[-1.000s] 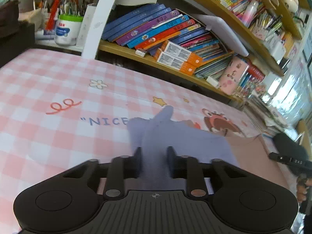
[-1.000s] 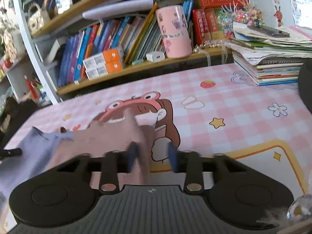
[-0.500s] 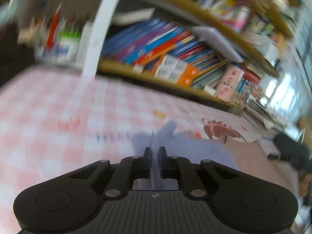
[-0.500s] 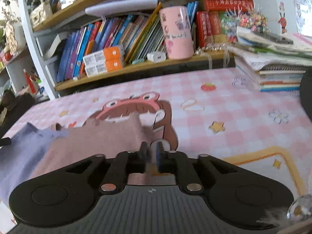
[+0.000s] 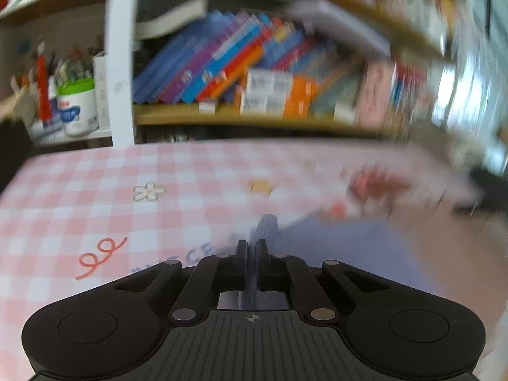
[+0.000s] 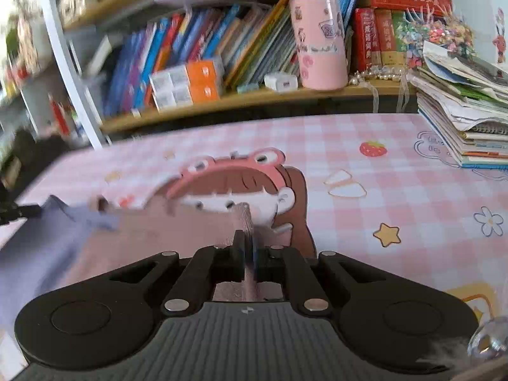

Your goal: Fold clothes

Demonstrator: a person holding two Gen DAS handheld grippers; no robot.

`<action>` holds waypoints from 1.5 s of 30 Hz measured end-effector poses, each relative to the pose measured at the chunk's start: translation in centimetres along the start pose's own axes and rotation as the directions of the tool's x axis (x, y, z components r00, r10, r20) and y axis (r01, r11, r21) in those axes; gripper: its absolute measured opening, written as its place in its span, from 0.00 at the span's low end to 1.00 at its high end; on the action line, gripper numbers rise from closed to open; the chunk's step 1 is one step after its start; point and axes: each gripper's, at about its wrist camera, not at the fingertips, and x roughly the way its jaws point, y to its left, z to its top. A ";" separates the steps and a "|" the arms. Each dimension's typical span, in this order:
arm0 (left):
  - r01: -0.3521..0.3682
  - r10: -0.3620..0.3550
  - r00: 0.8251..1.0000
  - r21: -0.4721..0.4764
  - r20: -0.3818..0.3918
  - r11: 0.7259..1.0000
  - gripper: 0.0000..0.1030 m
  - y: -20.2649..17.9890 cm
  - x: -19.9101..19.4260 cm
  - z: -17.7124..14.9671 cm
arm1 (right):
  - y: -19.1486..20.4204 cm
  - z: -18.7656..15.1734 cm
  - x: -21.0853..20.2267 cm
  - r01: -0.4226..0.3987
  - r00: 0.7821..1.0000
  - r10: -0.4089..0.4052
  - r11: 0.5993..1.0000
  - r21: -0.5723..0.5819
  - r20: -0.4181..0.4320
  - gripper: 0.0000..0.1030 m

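Both grippers pinch one two-tone garment over the pink checked tabletop.

The left gripper (image 5: pixel 250 249) has its fingers pressed together on a corner of the garment's lavender part (image 5: pixel 333 241), which spreads to the right of it above the tabletop (image 5: pixel 95 197); this view is badly blurred on that side. The right gripper (image 6: pixel 249 244) is clamped on an edge of the dusty-pink part (image 6: pixel 165 231), which stretches left of it and meets the lavender cloth there. The garment lies in front of the cartoon girl (image 6: pixel 241 184) printed on the tabletop, covering her lower edge. Behind her stands a bookshelf (image 6: pixel 254 98) with a pink cup (image 6: pixel 320 35).
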 end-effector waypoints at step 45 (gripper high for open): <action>-0.030 0.043 0.999 -0.440 0.019 0.898 0.23 15.2 -3.1 -2.3 | 10.0 -0.8 6.2 -0.244 0.957 0.255 0.965 0.091 -0.137 0.21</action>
